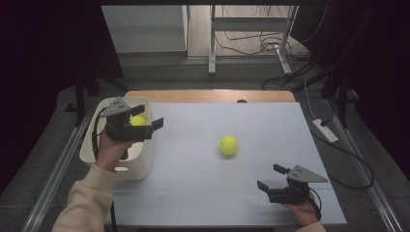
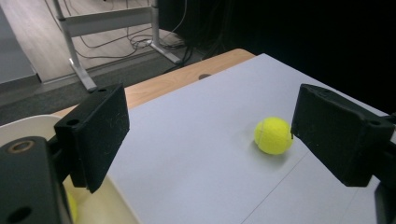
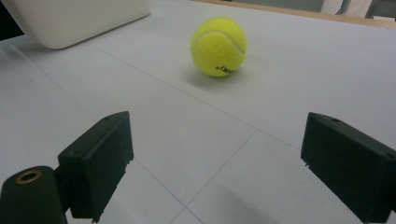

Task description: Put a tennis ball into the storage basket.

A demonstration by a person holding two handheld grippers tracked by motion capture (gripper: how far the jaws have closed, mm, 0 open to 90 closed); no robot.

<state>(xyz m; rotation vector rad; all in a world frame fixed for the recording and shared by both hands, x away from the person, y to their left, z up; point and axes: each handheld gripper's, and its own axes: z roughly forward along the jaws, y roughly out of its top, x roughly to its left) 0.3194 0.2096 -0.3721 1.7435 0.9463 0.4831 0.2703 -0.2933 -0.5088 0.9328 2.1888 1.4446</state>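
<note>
left gripper (image 1: 147, 116) hovers over the white bin (image 1: 140, 164), jaws apart and empty, one tennis ball (image 1: 138, 121) already inside. right gripper (image 1: 270, 178) sits spread wide on the table (image 1: 193, 193). judged step: collecting the loose tennis ball (image 1: 228, 145); next move calls for straddling it and closing.

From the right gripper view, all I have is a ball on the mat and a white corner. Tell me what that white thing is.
Observer: It is a white bin at the mat's left edge, seen whole in the high view.
Operator: Say what is in it.
Observer: A second ball lies inside, partly hidden behind the left gripper.
Operator: Report that gripper.
Observer: It hangs over the bin with jaws open and nothing between them, pointing toward the ball on the mat.
Operator: Now place mine.
Observer: The right gripper is open near the mat's front right corner, with the ball on the mat ahead and to its left.
</note>
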